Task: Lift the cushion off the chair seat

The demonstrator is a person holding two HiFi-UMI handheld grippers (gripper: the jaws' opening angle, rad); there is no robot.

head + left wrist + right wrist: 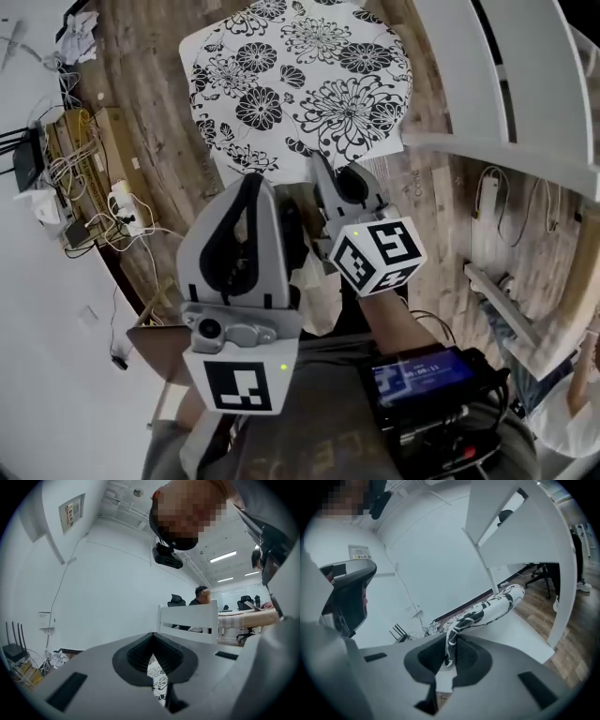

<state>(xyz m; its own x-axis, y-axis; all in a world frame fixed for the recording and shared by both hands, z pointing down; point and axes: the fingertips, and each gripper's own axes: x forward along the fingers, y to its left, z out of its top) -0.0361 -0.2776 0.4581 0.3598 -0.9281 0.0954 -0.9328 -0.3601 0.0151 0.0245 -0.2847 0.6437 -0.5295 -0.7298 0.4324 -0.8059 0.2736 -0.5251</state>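
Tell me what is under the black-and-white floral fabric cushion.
The right gripper view shows the white chair seat below the cushion. From the head view the cushion hides it.

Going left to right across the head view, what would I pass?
Tangle of cables → left gripper → right gripper → white chair back. The floral cushion spans both grippers, so it has no clear place in the order.

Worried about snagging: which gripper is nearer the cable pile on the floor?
Left. The left gripper hangs to the right of the cable pile in the head view; the right gripper, clamped on the cushion, sits farther right.
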